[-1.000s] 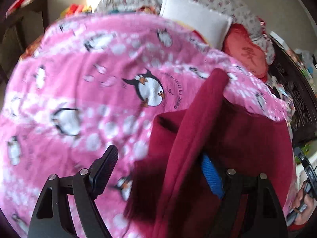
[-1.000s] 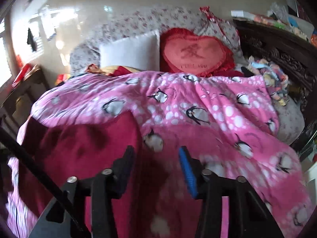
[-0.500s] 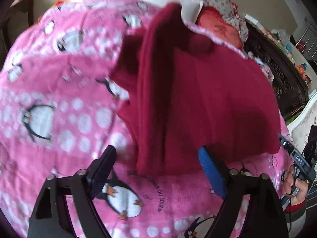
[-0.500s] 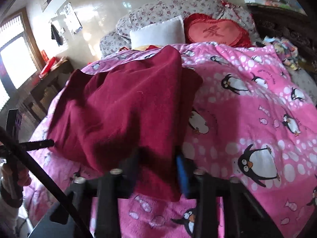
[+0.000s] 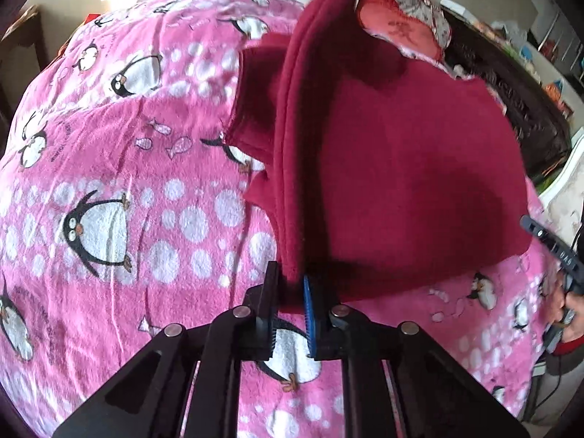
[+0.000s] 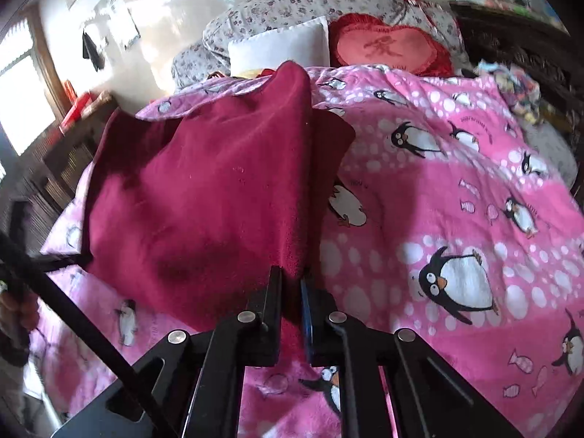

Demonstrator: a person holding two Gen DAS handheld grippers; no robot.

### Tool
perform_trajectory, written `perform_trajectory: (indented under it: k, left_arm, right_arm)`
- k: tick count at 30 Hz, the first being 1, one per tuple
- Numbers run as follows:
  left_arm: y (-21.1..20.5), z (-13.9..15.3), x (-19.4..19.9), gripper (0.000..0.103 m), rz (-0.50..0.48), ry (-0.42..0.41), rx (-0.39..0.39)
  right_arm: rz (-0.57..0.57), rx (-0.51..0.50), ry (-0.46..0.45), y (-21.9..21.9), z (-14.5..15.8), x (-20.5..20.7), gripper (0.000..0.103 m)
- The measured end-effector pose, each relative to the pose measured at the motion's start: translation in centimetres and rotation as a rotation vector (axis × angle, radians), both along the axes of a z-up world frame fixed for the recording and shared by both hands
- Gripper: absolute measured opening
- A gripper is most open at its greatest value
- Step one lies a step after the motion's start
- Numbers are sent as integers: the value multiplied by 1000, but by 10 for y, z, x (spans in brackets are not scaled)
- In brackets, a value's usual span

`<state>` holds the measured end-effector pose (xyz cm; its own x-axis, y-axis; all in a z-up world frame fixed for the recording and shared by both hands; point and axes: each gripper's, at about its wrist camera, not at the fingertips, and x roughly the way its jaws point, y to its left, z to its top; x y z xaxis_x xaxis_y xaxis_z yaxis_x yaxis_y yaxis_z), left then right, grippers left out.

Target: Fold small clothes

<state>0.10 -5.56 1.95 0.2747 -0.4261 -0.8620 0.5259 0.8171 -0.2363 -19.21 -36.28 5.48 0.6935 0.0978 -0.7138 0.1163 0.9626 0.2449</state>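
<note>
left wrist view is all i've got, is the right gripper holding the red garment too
Observer: Yes. The right gripper is shut on the red garment, pinching its near edge.
Operator: anything at the head of the bed beyond what i see
Observer: A white pillow shows in full beside the red heart cushion, both leaning on a floral quilt.
Operator: what's past the garment on the far side
Observer: A wooden side table stands by the bed, below a bright window.
</note>
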Motion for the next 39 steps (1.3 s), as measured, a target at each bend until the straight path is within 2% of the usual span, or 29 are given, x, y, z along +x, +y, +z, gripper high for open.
perform_trajectory:
  k: [2,4,5,6,7,8,11,13,16,17,20,22,23,24,28,30,32,34,37,39]
  left_arm:
    - [4,16,-5,14,3,-29,11]
    - [8,35,-11,18,9,-111,46]
    - [8,46,-13,25,9,-145,40]
    - [5,56,-12,38,12,-166,24]
    - [2,63,-8,46,23,-175,3]
    - [-3,67,-3,57,35,-180,-6]
    - [-23,75,20,59,85,-204,-12]
    - [-43,74,41,59,114,-239,14]
    - [-59,66,78,59,178,-241,46]
    - [-60,59,92,59,202,-228,61]
    - [-64,35,120,61,233,-185,91]
    - [-63,19,133,67,246,-132,85]
    - [-61,16,135,73,263,-126,76]
    - [-60,16,136,74,277,-135,67]
    - [-55,26,124,74,275,-163,56]
    - [-43,37,107,74,270,-168,44]
    - [-37,45,91,74,242,-176,23]
    - [-30,49,67,74,215,-191,38]
    - [-24,44,37,74,166,-193,57]
    - [-19,31,22,74,162,-166,83]
  right_arm:
    - [-22,1,-20,0,13,-5,15]
    - [-47,-18,-88,-1,38,-12,17]
    - [-44,-27,-127,1,50,-13,24]
    - [-39,-27,-149,3,58,-11,29]
    - [-28,-22,-165,6,64,-4,44]
    - [-19,-21,-173,9,69,5,53]
    - [0,-46,-189,17,73,43,53]
    - [-2,-76,-185,21,71,71,53]
    - [-40,-93,-149,16,59,111,53]
    - [-53,-92,-137,11,54,122,53]
    - [-137,-182,-42,-4,31,154,48]
    - [-154,-144,0,-17,12,170,49]
    - [-165,-138,-2,-21,10,173,51]
    - [-163,-129,3,-25,9,176,52]
    - [-143,-111,-8,-27,24,162,52]
    - [-114,-102,-36,-18,35,140,52]
    - [-74,-92,-50,-4,44,119,58]
    - [-21,-94,-63,12,50,97,59]
    - [44,-128,-73,37,52,77,58]
    - [90,-115,-68,51,46,70,59]
